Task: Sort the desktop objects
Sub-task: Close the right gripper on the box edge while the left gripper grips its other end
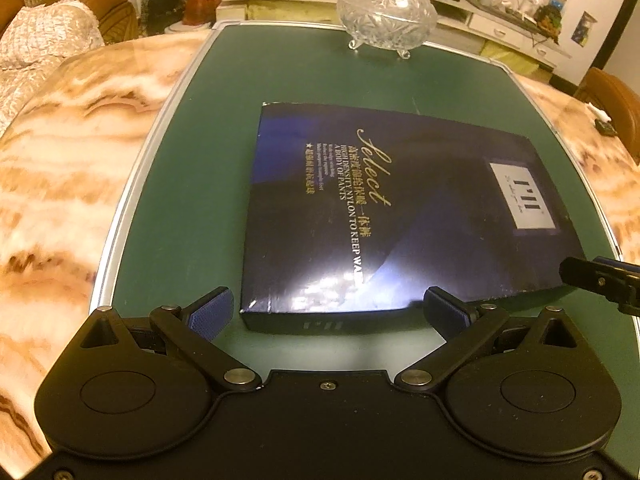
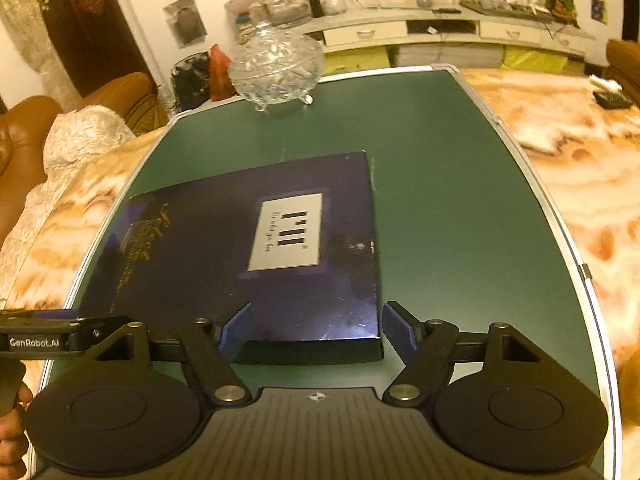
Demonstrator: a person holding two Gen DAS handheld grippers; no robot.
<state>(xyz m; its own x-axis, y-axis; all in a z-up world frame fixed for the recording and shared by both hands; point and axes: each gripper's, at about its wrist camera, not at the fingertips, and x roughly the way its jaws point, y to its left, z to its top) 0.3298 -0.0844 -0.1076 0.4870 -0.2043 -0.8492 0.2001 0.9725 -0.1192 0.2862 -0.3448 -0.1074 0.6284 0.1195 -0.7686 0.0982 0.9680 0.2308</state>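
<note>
A flat dark-blue box (image 1: 404,216) lies on the green surface (image 1: 192,184), closer to the near edge than to the far one. Its lid carries gold script, lines of white and gold print, and a white label with black bars (image 2: 290,236). A bright patch of glare sits on the lid close to the near edge.

The left gripper (image 1: 328,314) hovers at the box's near side with its fingers (image 1: 212,312) spread wide — the left blue pad stands off the box's near left corner over bare green, the right pad sits at the near edge of the box. Whether that pad touches the cardboard cannot be told. Nothing is between them but the box's edge.

The right gripper (image 2: 316,330) is at the box's near right corner, fingers (image 2: 238,330) also wide apart — one pad is over the lid, the other is just beside the box's right side, over the green.

A cut-glass lidded bowl (image 1: 386,10) on small feet stands at the far edge of the surface, well apart from the box. A marble-patterned tabletop (image 1: 60,152) shows around the green surface on both sides.
</note>
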